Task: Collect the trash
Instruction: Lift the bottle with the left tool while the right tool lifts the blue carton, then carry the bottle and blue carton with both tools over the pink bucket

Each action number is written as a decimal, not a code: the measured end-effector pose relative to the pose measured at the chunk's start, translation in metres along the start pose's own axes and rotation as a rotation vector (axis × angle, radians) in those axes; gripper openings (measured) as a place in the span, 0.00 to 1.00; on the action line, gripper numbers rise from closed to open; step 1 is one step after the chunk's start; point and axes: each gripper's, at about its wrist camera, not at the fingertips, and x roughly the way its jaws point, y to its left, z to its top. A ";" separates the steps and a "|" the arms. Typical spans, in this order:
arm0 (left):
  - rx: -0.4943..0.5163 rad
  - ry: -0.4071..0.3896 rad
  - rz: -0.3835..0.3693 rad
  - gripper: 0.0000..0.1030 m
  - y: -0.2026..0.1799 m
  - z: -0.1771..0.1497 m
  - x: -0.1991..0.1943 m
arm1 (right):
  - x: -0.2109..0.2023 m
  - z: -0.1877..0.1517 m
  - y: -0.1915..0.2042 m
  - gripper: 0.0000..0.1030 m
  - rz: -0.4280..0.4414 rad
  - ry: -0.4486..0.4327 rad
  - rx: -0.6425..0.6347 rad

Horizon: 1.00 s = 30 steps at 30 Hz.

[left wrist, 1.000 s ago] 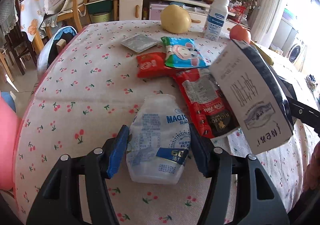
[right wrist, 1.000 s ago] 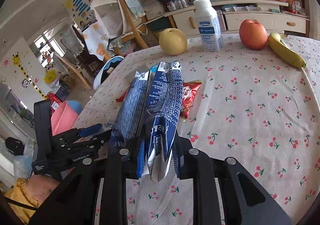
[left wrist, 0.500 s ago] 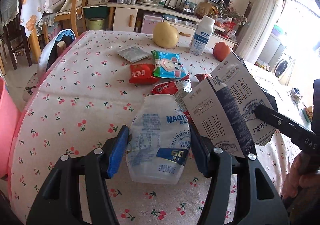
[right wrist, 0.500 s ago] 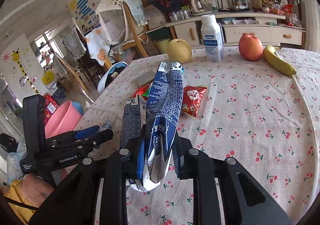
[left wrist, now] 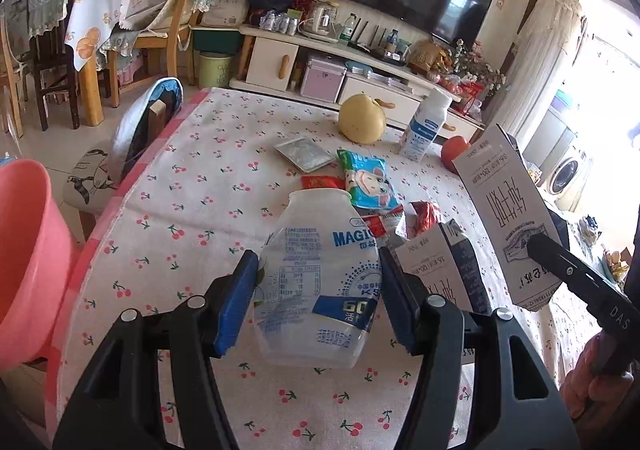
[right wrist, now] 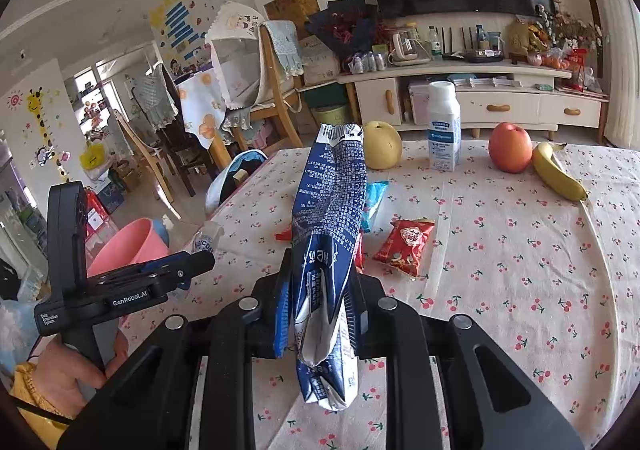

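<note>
My left gripper point(left wrist: 318, 300) is shut on an empty clear plastic bottle point(left wrist: 320, 274) with a blue and white label, held above the table. My right gripper point(right wrist: 320, 314) is shut on a flattened blue and white carton point(right wrist: 330, 234), held upright above the table; the carton also shows at the right of the left wrist view point(left wrist: 508, 218). A second carton point(left wrist: 444, 266) stands on the table beside the bottle. Snack wrappers lie on the cloth: a red one point(right wrist: 404, 242), a blue mouse-print one point(left wrist: 366, 180), a silver one point(left wrist: 304, 152). A pink bin point(left wrist: 24, 258) stands at the table's left.
The table has a cherry-print cloth point(right wrist: 520, 270). On its far side are a yellow pear point(right wrist: 382, 144), a white milk bottle point(right wrist: 443, 126), a red apple point(right wrist: 510, 146) and a banana point(right wrist: 558, 174). A chair point(left wrist: 148, 130) stands at the table's left edge.
Both grippers have lifted and pulled back from the table with their loads. The pink bin has come into view at the left. A second carton now shows standing on the table.
</note>
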 end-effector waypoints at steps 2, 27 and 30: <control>-0.023 -0.017 0.009 0.59 0.008 0.005 -0.006 | 0.002 0.002 0.011 0.23 0.005 0.004 -0.014; -0.439 -0.180 0.252 0.59 0.190 0.039 -0.084 | 0.104 0.017 0.231 0.23 0.307 0.149 -0.217; -0.545 -0.187 0.284 0.59 0.228 0.035 -0.094 | 0.125 0.017 0.257 0.23 0.357 0.181 -0.217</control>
